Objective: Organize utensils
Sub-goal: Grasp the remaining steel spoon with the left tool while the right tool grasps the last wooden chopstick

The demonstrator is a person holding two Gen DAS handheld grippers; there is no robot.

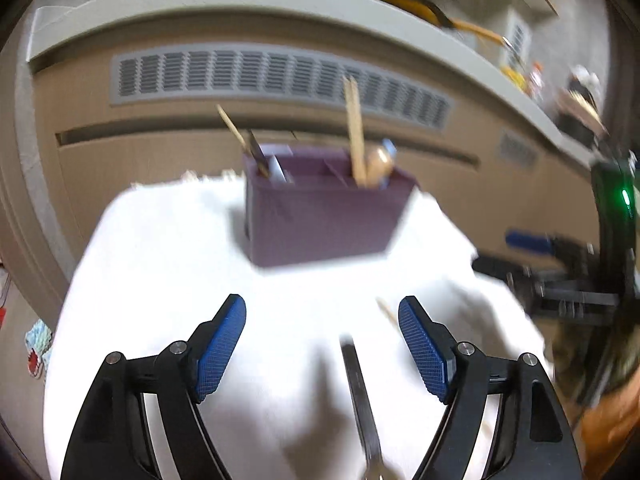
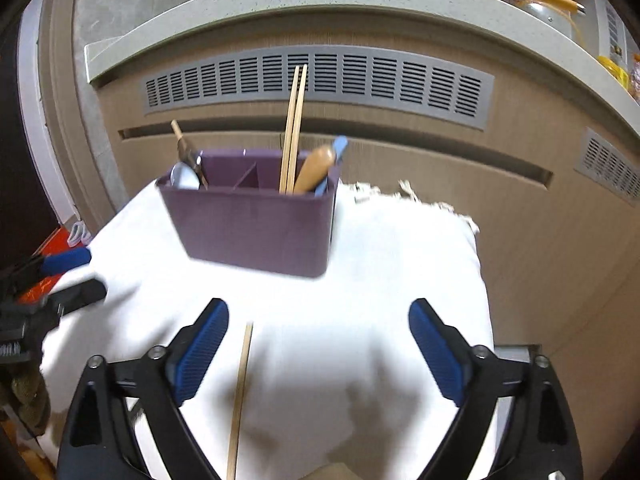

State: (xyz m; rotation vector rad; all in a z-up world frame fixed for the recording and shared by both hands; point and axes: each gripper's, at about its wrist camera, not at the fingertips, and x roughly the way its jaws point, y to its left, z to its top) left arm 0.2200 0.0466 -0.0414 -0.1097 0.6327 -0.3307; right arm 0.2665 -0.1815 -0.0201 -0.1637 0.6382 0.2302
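Utensils lie loose on the white cloth (image 2: 400,248): a chopstick (image 2: 242,392) beneath the right gripper (image 2: 319,344), a metal piece (image 1: 360,392) (probably a fork) beneath the left gripper (image 1: 322,344); both jaws gape empty before the purple holder (image 2: 256,224). Thin pieces could slip when pinched.

You have the organizer (image 2: 256,220) standing on the cloth-covered surface (image 2: 400,264) at frame centre, chopsticks (image 2: 294,128) upright in its right compartment, a spoon (image 2: 184,176) in its left. One loose chopstick (image 2: 242,392) lies on the surface at lower left, below the organizer.
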